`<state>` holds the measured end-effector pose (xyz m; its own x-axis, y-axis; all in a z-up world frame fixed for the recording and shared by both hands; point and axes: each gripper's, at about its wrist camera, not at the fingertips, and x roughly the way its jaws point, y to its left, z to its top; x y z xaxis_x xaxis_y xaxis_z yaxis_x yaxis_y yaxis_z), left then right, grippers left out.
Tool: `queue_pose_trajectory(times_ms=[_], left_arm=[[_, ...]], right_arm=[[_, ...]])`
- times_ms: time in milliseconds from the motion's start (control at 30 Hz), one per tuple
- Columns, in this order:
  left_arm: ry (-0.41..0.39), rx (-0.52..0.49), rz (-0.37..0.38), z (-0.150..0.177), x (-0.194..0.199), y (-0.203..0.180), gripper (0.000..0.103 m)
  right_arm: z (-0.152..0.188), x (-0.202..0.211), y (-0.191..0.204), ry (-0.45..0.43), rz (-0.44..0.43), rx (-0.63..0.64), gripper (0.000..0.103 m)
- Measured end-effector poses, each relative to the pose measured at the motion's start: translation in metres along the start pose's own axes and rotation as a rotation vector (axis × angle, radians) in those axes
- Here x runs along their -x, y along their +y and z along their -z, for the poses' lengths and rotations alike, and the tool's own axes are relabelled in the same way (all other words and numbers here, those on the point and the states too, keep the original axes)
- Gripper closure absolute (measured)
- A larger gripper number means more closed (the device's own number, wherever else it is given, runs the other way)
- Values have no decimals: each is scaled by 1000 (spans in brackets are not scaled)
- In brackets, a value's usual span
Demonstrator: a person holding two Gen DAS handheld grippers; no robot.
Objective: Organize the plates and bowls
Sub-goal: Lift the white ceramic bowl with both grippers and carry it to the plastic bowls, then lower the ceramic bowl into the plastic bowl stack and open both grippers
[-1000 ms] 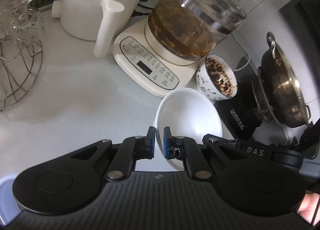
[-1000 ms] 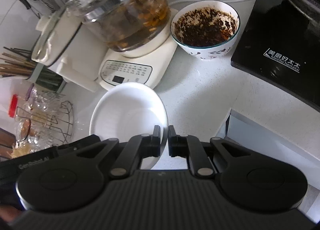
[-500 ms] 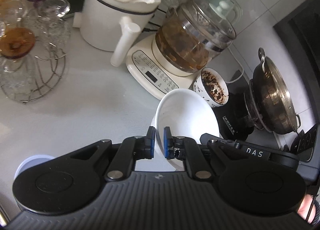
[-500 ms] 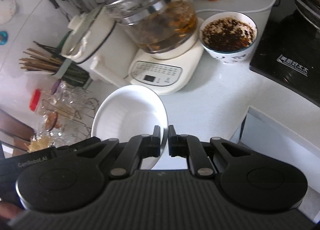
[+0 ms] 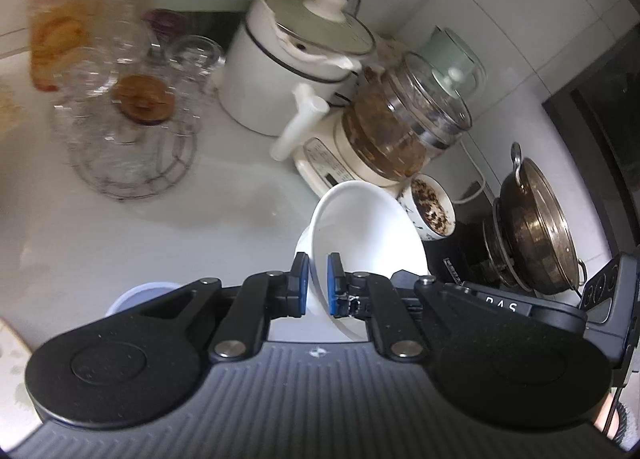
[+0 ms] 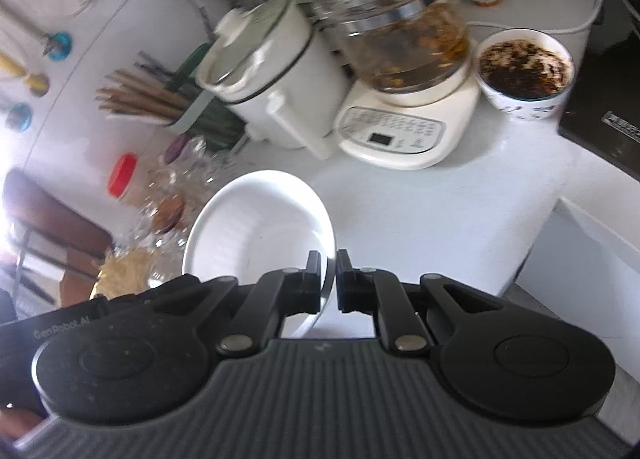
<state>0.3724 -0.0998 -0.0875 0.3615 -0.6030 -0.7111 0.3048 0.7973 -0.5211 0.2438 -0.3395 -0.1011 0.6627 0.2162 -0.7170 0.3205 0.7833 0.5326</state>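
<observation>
1. We hold a white bowl point(image 5: 372, 235) above the white countertop point(image 5: 120, 235), both grippers pinching its rim from opposite sides.
2. Our left gripper point(image 5: 318, 285) clamps one edge; our right gripper point(image 6: 329, 285) clamps the other.
3. Beyond the bowl stand a glass health kettle point(image 5: 400, 127), a white electric pot point(image 5: 296, 71) and a bowl of dark flakes point(image 6: 524, 73).

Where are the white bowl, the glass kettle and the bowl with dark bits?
white bowl point(image 6: 256, 227): right wrist view, on its inner wall.
glass kettle point(image 5: 404, 127): left wrist view, on its glass body.
bowl with dark bits point(image 6: 524, 69): right wrist view, on its dark contents.
</observation>
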Motion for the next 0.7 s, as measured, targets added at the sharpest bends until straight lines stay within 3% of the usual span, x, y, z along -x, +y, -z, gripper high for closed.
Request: queue_pose_trajectory(times_ms=[367, 700], left_arm=[[-99, 125, -76, 30, 58, 40, 93], [-107, 226, -151, 73, 64, 70, 93]], right_arm=[[20, -15, 48, 69, -82, 150, 93], [53, -40, 56, 209, -63, 240, 90]])
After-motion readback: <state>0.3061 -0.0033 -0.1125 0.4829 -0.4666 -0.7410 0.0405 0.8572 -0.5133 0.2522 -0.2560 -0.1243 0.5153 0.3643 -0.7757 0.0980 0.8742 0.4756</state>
